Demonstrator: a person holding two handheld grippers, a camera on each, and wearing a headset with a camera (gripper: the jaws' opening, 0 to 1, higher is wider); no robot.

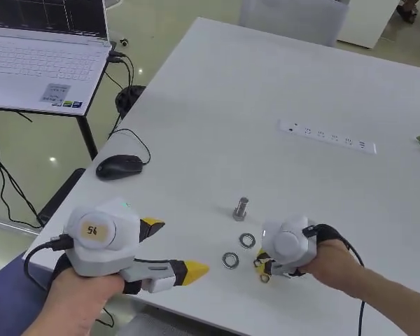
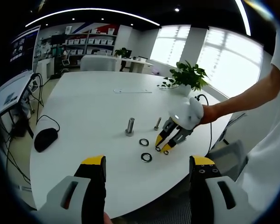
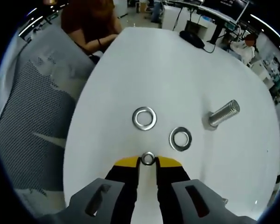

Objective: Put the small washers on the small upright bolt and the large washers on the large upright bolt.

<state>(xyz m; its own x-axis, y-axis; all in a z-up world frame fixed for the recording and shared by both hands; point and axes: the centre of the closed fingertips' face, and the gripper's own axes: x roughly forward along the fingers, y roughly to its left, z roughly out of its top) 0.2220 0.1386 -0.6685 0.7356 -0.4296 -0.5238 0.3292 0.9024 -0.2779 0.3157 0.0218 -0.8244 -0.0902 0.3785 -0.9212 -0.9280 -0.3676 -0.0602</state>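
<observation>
White table (image 1: 217,105) is seen to carry all the work, and little of the task can be judged done. The large bolt (image 1: 241,208) stands upright and bare. Both large washers (image 1: 247,241) (image 1: 230,260) lie flat just beside it, apart from each other. The small bolt (image 2: 157,123) is seen upright in the left gripper view, near the large one, with no ring made out on it (it is too small there for certainty). The left gripper (image 1: 176,246) is held with jaws spread wide and nothing between them, well back from the parts. The right gripper (image 3: 148,164) is nearly closed, and one small washer (image 3: 148,158) is pinched at its tips, low over the table near the large washers. So this first washer appears to be just picked up; its placing and both large washers are judged to remain, and whether more small washers lie about cannot be told. Around the work, a laptop (image 1: 42,56) is set on a separate stand, and a power strip (image 1: 327,136) and a mouse (image 1: 119,166) lie well apart. Nothing is seen to block the way to either bolt.
</observation>
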